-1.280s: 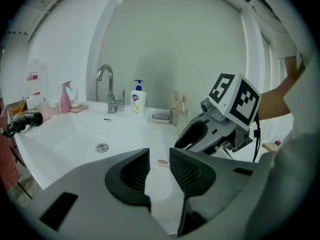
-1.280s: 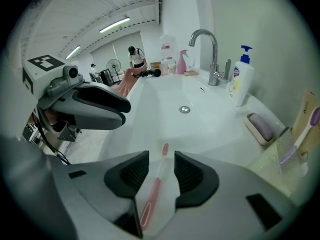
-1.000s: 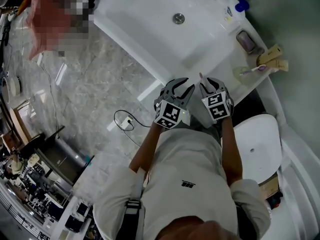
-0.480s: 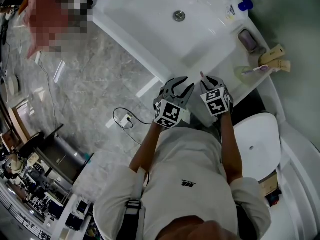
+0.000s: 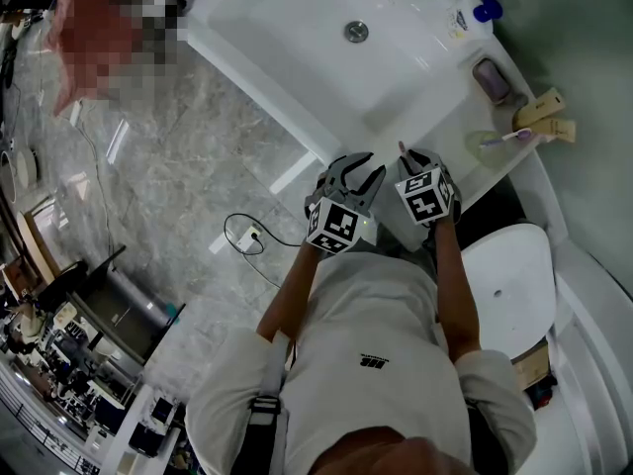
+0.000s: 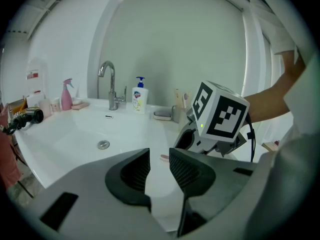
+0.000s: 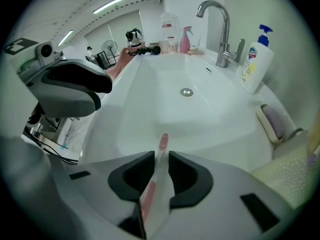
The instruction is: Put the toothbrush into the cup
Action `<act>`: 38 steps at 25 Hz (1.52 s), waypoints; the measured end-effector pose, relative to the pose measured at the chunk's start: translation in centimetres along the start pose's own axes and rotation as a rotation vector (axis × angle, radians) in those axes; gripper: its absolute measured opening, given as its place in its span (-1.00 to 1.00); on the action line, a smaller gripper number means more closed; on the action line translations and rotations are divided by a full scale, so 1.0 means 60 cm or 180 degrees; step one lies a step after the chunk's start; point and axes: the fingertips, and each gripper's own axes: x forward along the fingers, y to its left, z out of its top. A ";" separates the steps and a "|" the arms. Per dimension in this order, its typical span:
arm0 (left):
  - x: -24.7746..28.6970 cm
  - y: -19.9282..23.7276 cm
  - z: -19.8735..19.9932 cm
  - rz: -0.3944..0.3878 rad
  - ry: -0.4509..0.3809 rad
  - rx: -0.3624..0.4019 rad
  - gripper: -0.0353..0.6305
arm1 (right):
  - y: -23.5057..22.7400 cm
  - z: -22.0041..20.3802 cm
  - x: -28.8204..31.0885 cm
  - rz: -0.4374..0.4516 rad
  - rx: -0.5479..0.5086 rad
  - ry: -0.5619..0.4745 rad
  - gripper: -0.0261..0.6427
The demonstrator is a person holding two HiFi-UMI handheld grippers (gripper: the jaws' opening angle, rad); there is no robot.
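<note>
Containers: a pale translucent cup (image 5: 479, 147) stands on the sink's (image 5: 297, 38) right ledge, at 2 o'clock from the right gripper (image 5: 410, 158) in the head view and well apart from it. Another brush (image 5: 510, 137) already leans out of the cup. At 12 o'clock from the cup a soap dish (image 5: 492, 80) holds a mauve bar. Further round the rim stands a white pump bottle (image 7: 256, 59) with a blue pump.

Task item: the pink toothbrush (image 7: 161, 146) lies between the right gripper's jaws, head pointing out over the basin at 12 o'clock. The jaws have just been closing and now stand narrow, with the pads against both sides of the handle.

The left gripper (image 6: 159, 156) is just beside the right one, at its 9 o'clock. Its jaws stand a narrow gap apart with nothing between them.

Surface and room: white basin with a round drain (image 5: 356, 32) and a chrome tap (image 6: 111, 84) at the back. A pink spray bottle (image 6: 66, 95) stands at 9 o'clock from the tap. The floor (image 5: 178, 166) is grey marble with a cable (image 5: 247, 237) lying on it.

Writing: the bottle carries a blue-and-yellow label, but the print is too small to read. The only other markings are the black-and-white squares on each gripper's cube.
</note>
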 end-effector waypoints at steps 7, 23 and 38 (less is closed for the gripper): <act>0.000 -0.005 0.000 -0.0028 -0.0003 0.0018 -0.49 | 0.010 0.000 0.002 -0.0101 -0.0270 0.0069 -0.69; -0.008 -0.004 0.003 -0.0078 -0.0009 0.0106 -0.50 | 0.018 -0.002 -0.003 -0.0085 -0.0118 -0.0146 -0.78; -0.018 -0.011 0.029 -0.0224 -0.0079 0.0283 -0.50 | 0.004 0.008 -0.068 -0.0306 0.0212 -0.0664 -0.78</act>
